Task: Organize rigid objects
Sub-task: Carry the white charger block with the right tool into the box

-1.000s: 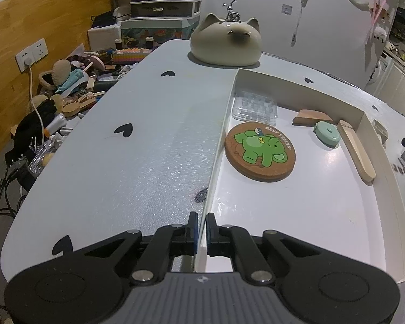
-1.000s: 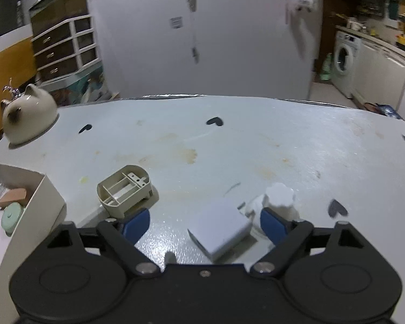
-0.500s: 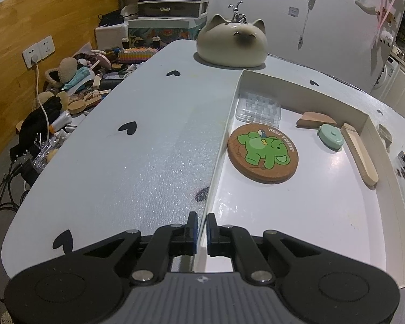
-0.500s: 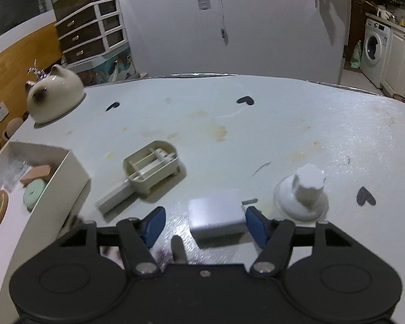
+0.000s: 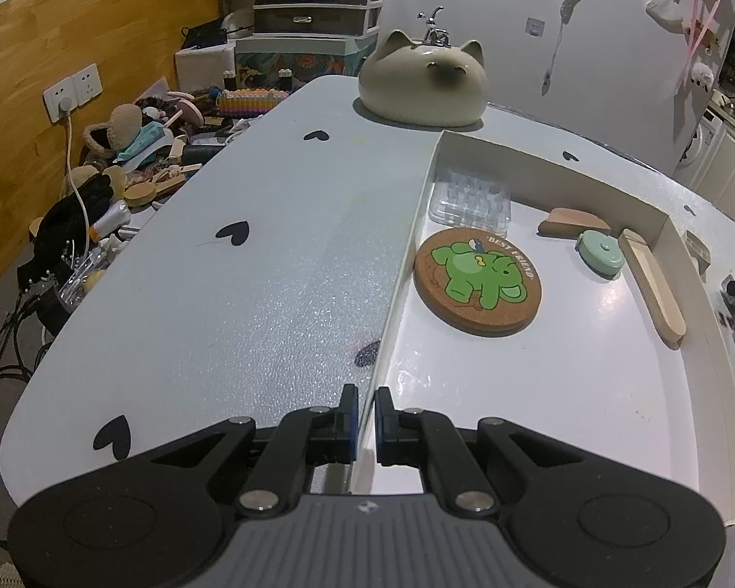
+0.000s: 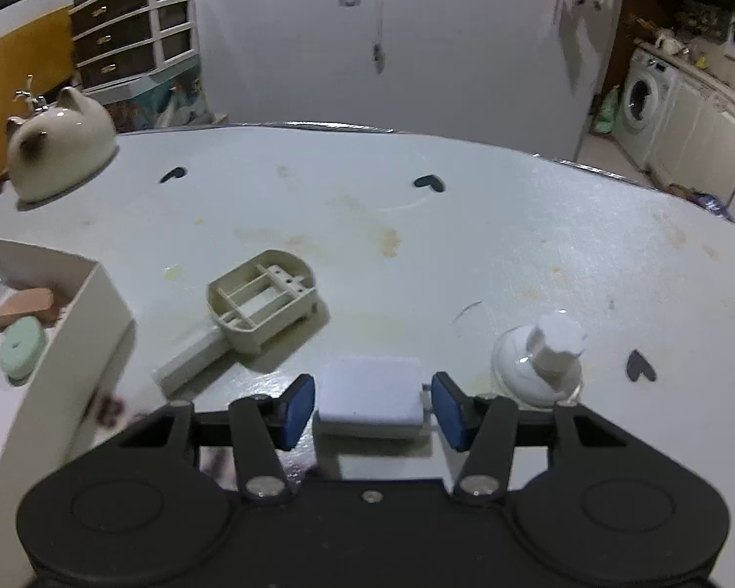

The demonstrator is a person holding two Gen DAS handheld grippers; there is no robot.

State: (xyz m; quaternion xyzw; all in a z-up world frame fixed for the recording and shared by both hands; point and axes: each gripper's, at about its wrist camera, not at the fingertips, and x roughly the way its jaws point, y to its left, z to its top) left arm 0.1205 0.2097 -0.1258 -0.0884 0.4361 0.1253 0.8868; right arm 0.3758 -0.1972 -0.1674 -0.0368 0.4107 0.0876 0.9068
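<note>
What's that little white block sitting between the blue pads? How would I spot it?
Find the cat-shaped pot, then come down the table to the right gripper. The white block lies between its open pads, plain and boxy, unlike the ribbed beige holder or knobbed white cup.

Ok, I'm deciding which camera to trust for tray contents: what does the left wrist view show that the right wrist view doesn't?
Only the left wrist view shows the frog coaster, clear plastic case, wooden stick and the left tool clamped on the tray wall.

Only the right wrist view shows the white block between the open right tool, the beige holder and white knob.

Both show the cat ornament, green disc and brown wedge.
</note>
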